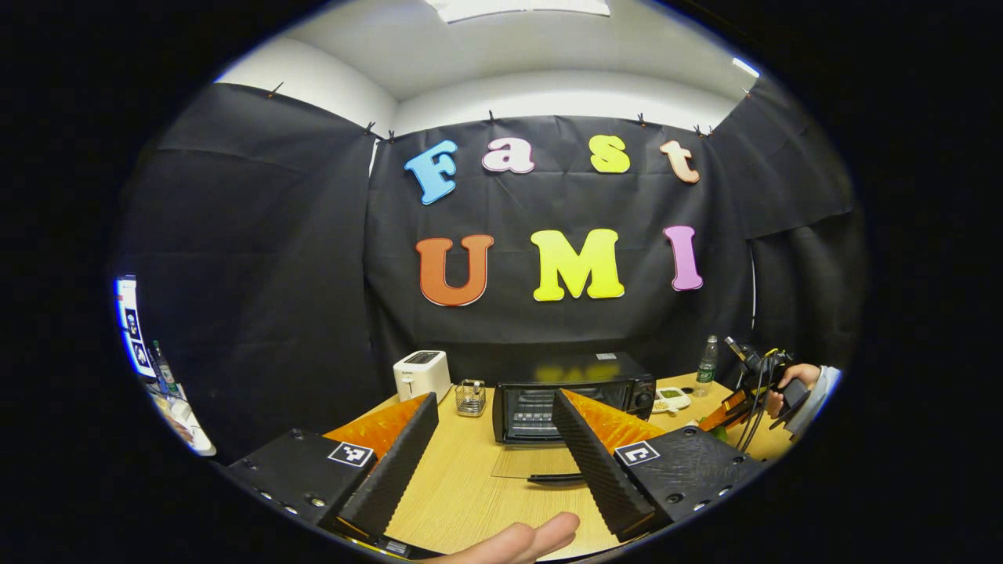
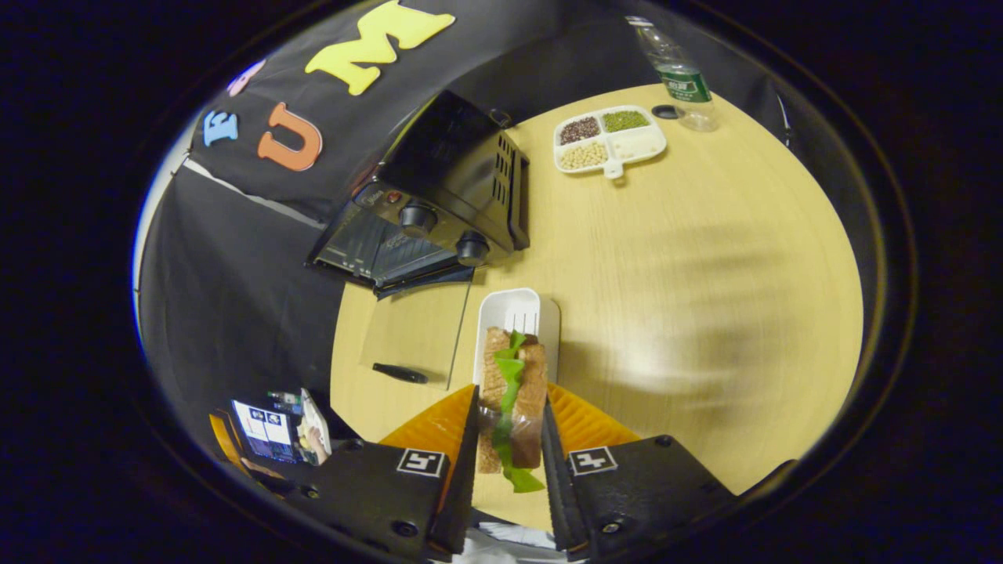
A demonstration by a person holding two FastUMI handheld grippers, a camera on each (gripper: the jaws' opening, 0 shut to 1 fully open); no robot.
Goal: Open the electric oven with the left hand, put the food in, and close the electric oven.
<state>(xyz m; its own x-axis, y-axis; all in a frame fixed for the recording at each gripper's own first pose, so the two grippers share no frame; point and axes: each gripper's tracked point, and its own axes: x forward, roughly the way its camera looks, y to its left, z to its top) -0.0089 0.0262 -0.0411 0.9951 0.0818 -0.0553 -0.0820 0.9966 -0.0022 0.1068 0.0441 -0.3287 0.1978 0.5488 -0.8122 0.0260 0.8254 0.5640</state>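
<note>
Oven door (image 1: 541, 464) is already down flat on the table (image 1: 462, 486), so the opening step looks done; I've got the sandwich (image 2: 513, 399) pinched between both fingers of my right gripper (image 2: 509, 446), just over the white tray (image 2: 517, 313), with the electric oven (image 2: 439, 196) near, ahead and to the left. My left gripper (image 1: 494, 462) hangs spread and empty, facing the oven mouth. Loading the food and closing the door are left, I reckon
</note>
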